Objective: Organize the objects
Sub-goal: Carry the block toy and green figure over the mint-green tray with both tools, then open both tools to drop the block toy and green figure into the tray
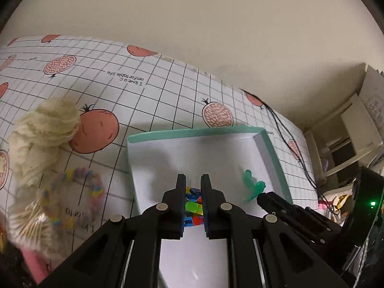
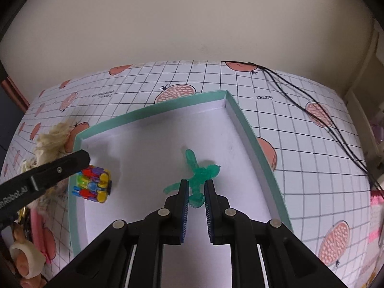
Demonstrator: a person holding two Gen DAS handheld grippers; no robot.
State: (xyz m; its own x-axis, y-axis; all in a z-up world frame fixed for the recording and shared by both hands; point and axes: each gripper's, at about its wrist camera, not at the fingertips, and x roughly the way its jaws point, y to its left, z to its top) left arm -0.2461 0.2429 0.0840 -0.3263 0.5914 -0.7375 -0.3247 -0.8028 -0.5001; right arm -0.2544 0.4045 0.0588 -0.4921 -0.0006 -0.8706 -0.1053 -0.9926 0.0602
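Multicoloured block cube (image 2: 92, 184) sits between the fingers of the left gripper (image 1: 193, 206), low over the near-left part of a shallow box (image 2: 234, 106) with mint-green walls and a white floor. The jaws stand narrow on either side of the cube; whether they press it or have just let go cannot be told, though it looks carried rather than resting.

A translucent green figure (image 2: 200, 176) lies on the box floor toward the right side, limbs spread. The right gripper (image 2: 195, 195) hovers over it with its jaws part-open, the figure's lower end between the blue pads without a clear pinch — most likely a release.

The step in hand appears to be placing toys into the box. Next, the left gripper probably needs to lower the cube to the floor and open, clear of the box's left wall.

Outside the box to the left lie a cream ruffled cloth (image 1: 40, 134) and a pastel bead bracelet (image 1: 72, 199) — seemingly still to be sorted.

Everything rests on a white tablecloth (image 2: 300, 158) with a black grid and pink pomegranates. Black cords (image 2: 319, 117) trail across its far-right corner, against a plain beige wall (image 2: 192, 24).
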